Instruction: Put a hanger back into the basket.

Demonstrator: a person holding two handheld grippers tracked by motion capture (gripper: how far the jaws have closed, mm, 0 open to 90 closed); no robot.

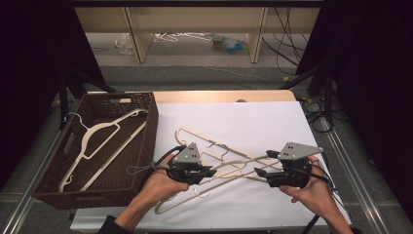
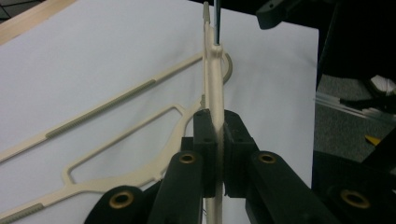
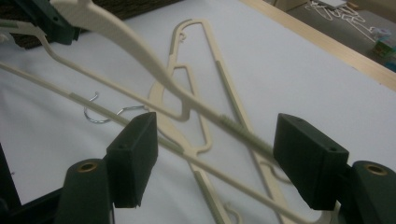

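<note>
Count: three cream plastic hangers are seen in all. One lies in the brown wicker basket (image 1: 146, 126) at the table's left; this basket hanger (image 1: 97, 146) rests diagonally on the basket floor, its wire hook toward the far left corner. Two more are on the white table sheet (image 1: 253, 122), crossed over each other between the two hands. Two grippers are counted, one per hand.

Held hanger (image 2: 214, 100): clamped edge-on by the left gripper (image 2: 218, 140), jaws pressed together on its flat plastic body, the bar running straight up between the pads. In the high view the left gripper (image 1: 204, 171) is seen at the hanger's left shoulder, with the hanger extending rightward toward the other hand.

Right gripper (image 3: 215, 163): jaws stand apart, nothing pressed. The held hanger's ribbed arm (image 3: 233, 126) passes through the gap between the two pads without contact being visible on either side. In the high view the right gripper (image 1: 265, 176) sits at the hanger's right end.

Second table hanger (image 3: 205, 70): lies flat on the sheet beneath the held one, untouched, its wire hook (image 3: 100, 114) resting on the sheet near the crossing point.
</note>
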